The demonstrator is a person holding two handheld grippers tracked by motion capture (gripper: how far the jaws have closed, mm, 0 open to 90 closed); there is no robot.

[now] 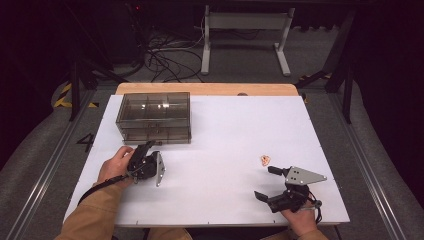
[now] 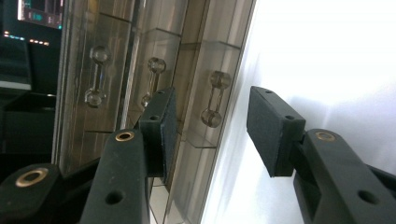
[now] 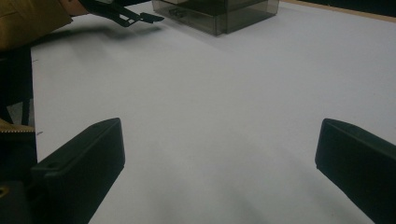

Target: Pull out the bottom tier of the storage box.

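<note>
A smoky see-through drawer box [image 1: 153, 116] stands at the back left of the white table [image 1: 225, 130]. My left gripper [image 1: 148, 147] lies turned on its side right before the box's front, held in a hand. In the left gripper view it is open [image 2: 217, 128], and a clear drawer handle [image 2: 212, 99] sits just beyond the gap between its pads. Two more handles [image 2: 153, 80] show further along the front. My right gripper [image 1: 266, 182] stands wide open near the front right, nothing between its jaws [image 3: 219, 135]. A small pinkish object [image 1: 265, 160] lies just past it.
The drawer box [image 3: 219, 11] and the left gripper [image 3: 126, 15] show far off in the right gripper view. A wooden strip [image 1: 207, 88] edges the table's far side. Cables and a white table frame [image 1: 245, 30] lie on the floor beyond.
</note>
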